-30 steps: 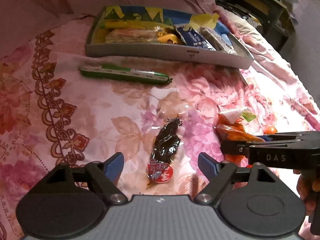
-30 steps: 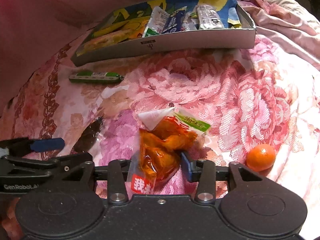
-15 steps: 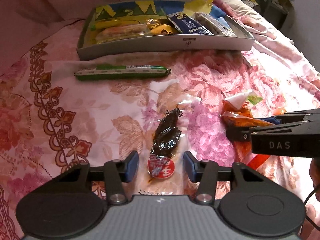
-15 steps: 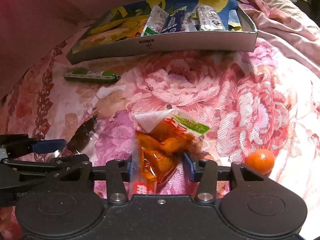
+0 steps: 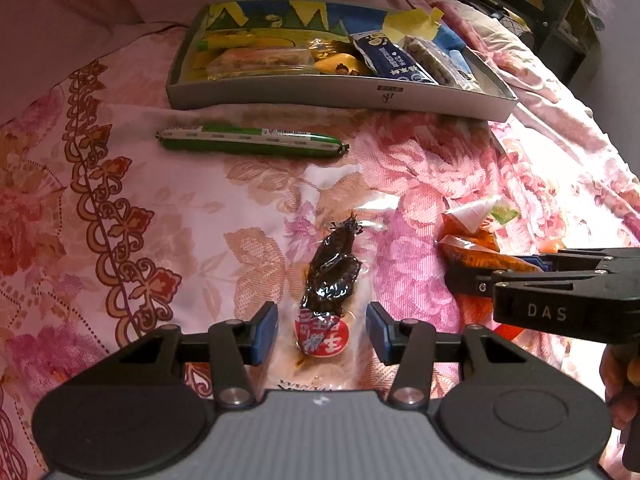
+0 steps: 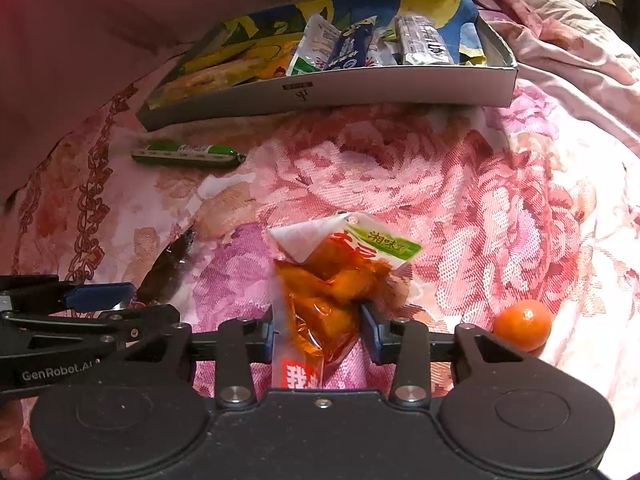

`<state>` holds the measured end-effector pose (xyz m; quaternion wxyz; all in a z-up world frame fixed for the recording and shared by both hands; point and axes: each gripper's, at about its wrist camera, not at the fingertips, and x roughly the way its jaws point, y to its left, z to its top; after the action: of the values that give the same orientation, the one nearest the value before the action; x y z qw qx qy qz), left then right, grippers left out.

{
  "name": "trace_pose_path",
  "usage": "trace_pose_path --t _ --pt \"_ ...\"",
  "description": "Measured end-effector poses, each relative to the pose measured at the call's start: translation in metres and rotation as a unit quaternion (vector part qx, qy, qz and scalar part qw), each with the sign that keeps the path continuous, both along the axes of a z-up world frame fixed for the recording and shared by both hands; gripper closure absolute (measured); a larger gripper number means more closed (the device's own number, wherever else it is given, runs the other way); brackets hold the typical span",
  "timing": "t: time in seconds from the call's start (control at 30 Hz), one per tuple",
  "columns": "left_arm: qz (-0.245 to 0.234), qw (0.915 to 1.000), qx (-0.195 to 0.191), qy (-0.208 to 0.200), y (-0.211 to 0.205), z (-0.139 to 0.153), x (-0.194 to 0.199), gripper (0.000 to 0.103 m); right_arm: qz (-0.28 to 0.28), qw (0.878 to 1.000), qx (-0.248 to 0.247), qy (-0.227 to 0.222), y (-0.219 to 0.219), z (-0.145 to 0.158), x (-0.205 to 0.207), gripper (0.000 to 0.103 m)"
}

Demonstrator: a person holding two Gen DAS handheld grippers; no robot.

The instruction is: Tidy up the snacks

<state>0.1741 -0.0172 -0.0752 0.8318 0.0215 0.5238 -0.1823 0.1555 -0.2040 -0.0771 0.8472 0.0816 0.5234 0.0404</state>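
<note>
Since a second ago, both grippers' jaws have been closing. The left gripper (image 5: 322,332) now clamps the clear wrapper of a dark snack pouch (image 5: 330,280); the right gripper (image 6: 318,332) pinches an orange snack packet (image 6: 328,300). Both lie on the floral bedspread (image 5: 120,208). Nearby sits a small orange (image 6: 522,325); farther, a green sausage stick (image 5: 252,144), then a snack-filled box (image 5: 340,98)
</note>
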Motion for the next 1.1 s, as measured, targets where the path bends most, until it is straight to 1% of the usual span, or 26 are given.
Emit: trace_pose_path --t 0.13,0.53,0.77,0.9,1.0,1.1 --pt "0.002 1.0000 -0.002 0.000 0.000 0.000 0.000 0.051 0.004 1.000 -0.002 -0.002 0.001 0.000 0.000 0.061" --pt "0.014 0.9995 -0.026 0.012 0.006 0.002 0.004 0.051 0.010 1.000 0.015 -0.004 0.002 0.002 0.000 0.061" --pt "0.025 0.9980 -0.052 0.025 0.012 0.005 0.006 0.051 0.014 1.000 0.022 -0.003 0.003 0.002 0.000 0.061" --pt "0.026 0.9970 -0.063 0.036 0.014 0.006 -0.001 0.051 0.015 0.999 0.032 0.000 0.002 0.003 -0.003 0.061" --pt "0.023 0.9971 -0.061 0.037 0.011 0.007 -0.009 0.051 0.009 0.999 0.046 0.006 -0.003 0.005 -0.007 0.061" --pt "0.021 0.9979 -0.053 0.030 0.002 0.007 -0.016 0.051 0.001 0.998 0.056 0.001 -0.007 0.009 -0.007 0.061"
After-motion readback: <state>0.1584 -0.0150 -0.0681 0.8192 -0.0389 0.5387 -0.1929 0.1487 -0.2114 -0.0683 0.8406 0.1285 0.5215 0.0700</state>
